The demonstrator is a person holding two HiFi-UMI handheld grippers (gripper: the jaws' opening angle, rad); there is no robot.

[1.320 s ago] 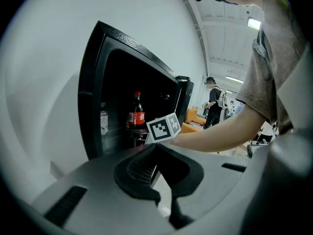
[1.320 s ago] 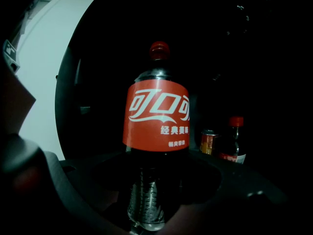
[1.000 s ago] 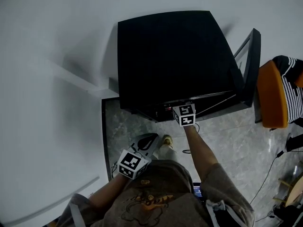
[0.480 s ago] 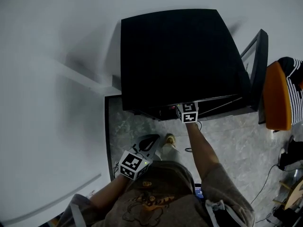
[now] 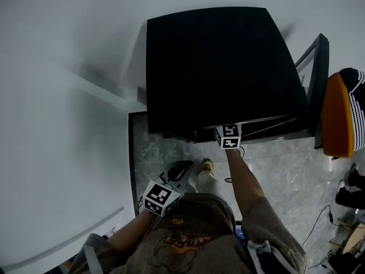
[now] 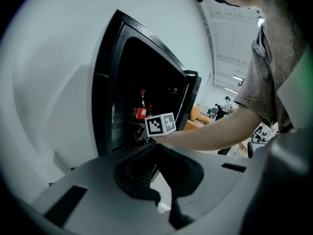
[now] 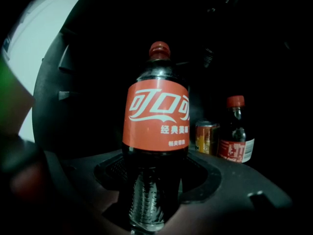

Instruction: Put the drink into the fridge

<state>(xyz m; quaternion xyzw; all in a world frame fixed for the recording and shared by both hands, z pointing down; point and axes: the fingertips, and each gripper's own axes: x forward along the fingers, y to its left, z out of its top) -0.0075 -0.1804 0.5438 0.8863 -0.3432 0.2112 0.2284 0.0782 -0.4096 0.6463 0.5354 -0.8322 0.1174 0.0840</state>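
The black fridge (image 5: 222, 67) fills the upper middle of the head view, its door (image 5: 316, 84) open at the right edge. Inside it the right gripper (image 7: 146, 204) has its jaws closed on the lower body of the cola bottle (image 7: 156, 121), upright at the centre of the right gripper view; in the dark I cannot say if its base rests on a shelf, so setting down and release seem left. A smaller bottle (image 7: 235, 131) and a can (image 7: 207, 137) stand close at lower right, while the left gripper (image 6: 165, 207), jaws nearly together, holds nothing.
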